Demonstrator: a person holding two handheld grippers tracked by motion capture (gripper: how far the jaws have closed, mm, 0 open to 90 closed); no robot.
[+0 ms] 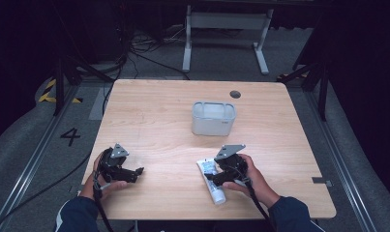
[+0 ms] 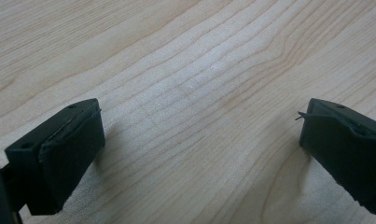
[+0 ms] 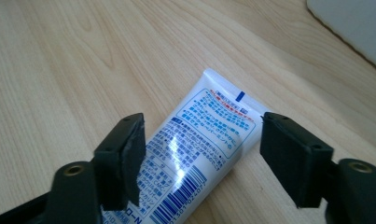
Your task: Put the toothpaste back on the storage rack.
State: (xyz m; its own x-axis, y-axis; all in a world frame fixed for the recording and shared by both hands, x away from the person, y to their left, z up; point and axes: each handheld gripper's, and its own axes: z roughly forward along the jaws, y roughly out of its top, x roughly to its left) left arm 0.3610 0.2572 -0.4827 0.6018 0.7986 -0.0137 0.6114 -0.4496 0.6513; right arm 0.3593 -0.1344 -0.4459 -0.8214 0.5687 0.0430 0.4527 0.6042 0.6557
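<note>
A white tube with blue print lies flat on the wooden table near the front edge, right of centre. My right gripper hovers over its upper half. In the right gripper view the tube lies between and below the spread jaws of the right gripper; the right pad stands clear of it, so the gripper is open. My left gripper rests at the front left. In its own view the left gripper is open wide over bare wood.
A translucent white rectangular container stands upright at the table's middle, beyond the tube; its corner shows at the top right of the right gripper view. A dark round grommet sits near the far edge. A white desk frame stands behind.
</note>
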